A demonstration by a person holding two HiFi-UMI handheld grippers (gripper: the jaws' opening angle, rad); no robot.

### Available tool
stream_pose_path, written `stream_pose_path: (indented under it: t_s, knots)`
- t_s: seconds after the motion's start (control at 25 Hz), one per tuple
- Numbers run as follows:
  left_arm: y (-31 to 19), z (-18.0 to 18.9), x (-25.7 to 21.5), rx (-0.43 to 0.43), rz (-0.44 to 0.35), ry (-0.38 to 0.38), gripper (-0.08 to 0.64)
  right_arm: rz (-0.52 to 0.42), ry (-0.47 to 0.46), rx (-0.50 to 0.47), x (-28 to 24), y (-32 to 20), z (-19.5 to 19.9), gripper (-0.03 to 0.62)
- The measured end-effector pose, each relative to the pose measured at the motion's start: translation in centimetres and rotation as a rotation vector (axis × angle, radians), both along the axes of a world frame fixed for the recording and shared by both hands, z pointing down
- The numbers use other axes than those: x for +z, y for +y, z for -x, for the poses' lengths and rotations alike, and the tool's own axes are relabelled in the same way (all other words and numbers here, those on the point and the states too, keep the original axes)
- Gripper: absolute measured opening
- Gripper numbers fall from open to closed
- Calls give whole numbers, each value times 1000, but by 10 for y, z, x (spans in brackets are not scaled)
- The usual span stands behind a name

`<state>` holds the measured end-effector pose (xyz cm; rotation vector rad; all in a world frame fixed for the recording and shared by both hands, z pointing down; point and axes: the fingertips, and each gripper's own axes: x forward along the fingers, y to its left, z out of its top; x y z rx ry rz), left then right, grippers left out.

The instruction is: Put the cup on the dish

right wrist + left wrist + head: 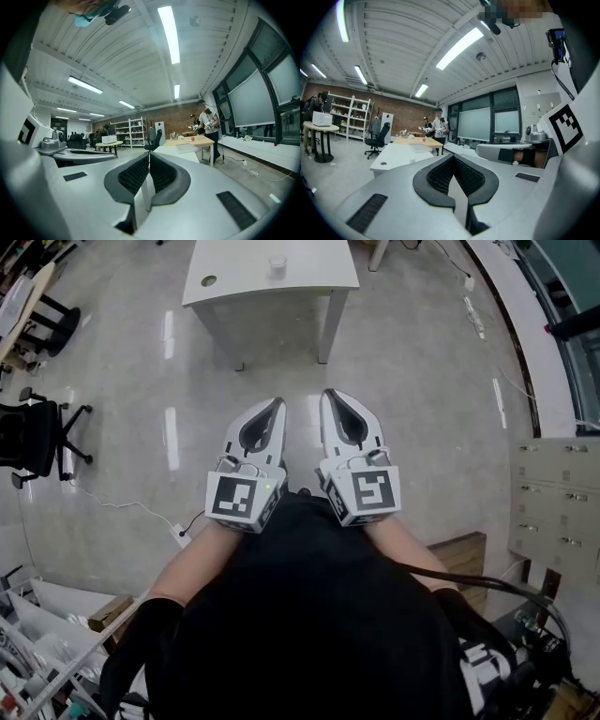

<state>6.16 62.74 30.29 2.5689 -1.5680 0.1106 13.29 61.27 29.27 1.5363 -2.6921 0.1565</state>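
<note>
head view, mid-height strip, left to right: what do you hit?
black office chair → left claw → right claw → drawer cabinet

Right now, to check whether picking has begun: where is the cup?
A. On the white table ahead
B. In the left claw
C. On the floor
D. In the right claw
A: the cup stands on the white table, well away from the left claw and right claw, both shut with nothing between them.
</note>
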Motion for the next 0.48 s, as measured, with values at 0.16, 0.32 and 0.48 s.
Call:
stream_pose_path:
  t_s: [0.16, 0.32, 0.48]
  knots:
    - [-31, 3, 6, 8, 27, -4, 0, 4, 11, -12, 4, -30, 8, 14]
    - [-65, 17, 9, -3, 19, -5, 0, 24, 19, -5, 5, -62, 22, 14]
    - [-99, 25, 14, 0, 31, -15, 0, 35, 30, -14, 11, -94, 33, 14]
